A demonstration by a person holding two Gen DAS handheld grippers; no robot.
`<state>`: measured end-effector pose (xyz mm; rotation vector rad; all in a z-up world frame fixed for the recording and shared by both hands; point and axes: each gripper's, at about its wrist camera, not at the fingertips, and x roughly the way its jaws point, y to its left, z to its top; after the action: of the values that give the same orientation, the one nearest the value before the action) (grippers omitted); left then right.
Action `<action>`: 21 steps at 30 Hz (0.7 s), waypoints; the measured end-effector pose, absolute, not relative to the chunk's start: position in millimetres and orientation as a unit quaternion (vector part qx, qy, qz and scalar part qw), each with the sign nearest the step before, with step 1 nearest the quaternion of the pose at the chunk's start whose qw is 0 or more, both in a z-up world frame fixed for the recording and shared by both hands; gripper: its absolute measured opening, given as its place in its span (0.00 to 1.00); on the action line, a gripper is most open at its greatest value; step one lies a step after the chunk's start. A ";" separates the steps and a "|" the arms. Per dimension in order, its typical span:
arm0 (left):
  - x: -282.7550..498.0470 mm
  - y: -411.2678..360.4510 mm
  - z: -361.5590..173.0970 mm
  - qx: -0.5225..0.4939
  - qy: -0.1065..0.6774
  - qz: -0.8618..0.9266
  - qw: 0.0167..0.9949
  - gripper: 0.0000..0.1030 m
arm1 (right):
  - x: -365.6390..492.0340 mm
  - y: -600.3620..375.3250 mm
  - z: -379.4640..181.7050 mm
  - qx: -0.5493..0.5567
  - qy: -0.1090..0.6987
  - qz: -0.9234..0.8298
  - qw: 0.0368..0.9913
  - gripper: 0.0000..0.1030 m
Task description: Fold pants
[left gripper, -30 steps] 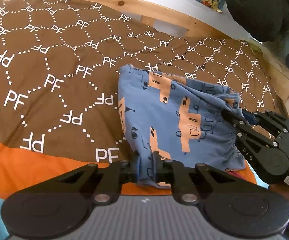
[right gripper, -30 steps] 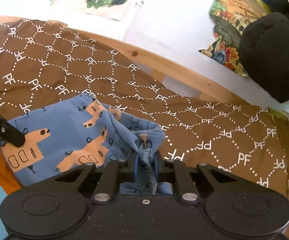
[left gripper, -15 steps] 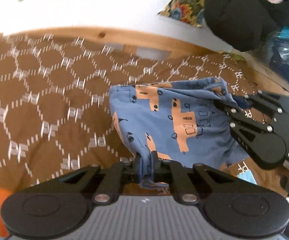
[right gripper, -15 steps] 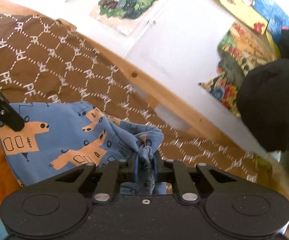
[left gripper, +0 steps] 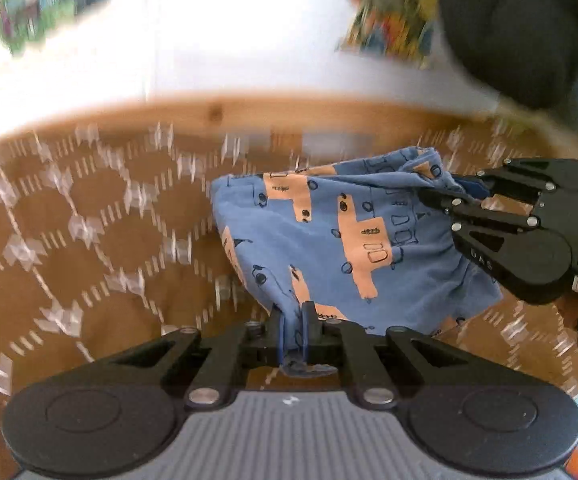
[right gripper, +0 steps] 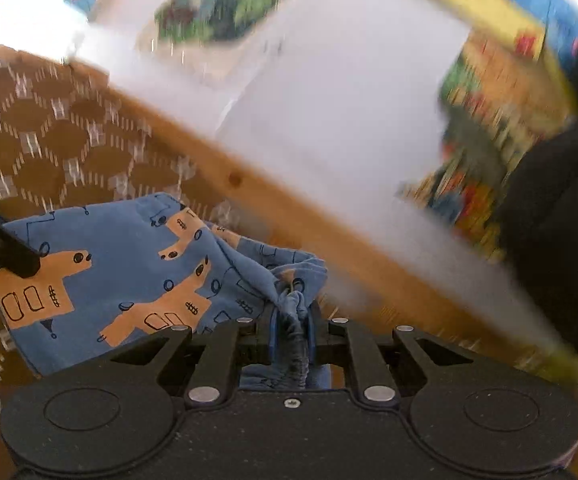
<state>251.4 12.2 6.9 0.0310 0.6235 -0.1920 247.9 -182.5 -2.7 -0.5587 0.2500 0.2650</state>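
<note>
The pants (left gripper: 329, 240) are blue with orange vehicle prints and hang bunched between my two grippers, lifted above the brown patterned bedspread (left gripper: 69, 240). My left gripper (left gripper: 294, 320) is shut on one edge of the pants. My right gripper (right gripper: 291, 320) is shut on a gathered edge of the pants (right gripper: 129, 272). The right gripper also shows in the left wrist view (left gripper: 449, 194), at the pants' far right corner. The left gripper's finger (right gripper: 5, 248) shows at the left of the right wrist view. Both views are blurred by motion.
A wooden bed rail (left gripper: 217, 112) runs along the far side of the bedspread, with a white wall (left gripper: 229, 40) and colourful pictures (right gripper: 225, 4) behind. A large black soft object (left gripper: 521, 32) sits at the right.
Both grippers have lifted and tilted upward with the pants held between them. The views now show more wall and less bedspread, and the orange sheet has left view.
</note>
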 end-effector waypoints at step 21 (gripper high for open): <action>239.2 21.9 11.1 -0.012 0.329 -0.067 0.942 0.81 | 216.1 -224.2 7.6 -0.185 0.132 0.109 0.968 0.98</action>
<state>239.2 21.9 11.1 -0.0253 0.6720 -0.1359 216.1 -224.2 7.6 -0.3749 0.2666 0.2198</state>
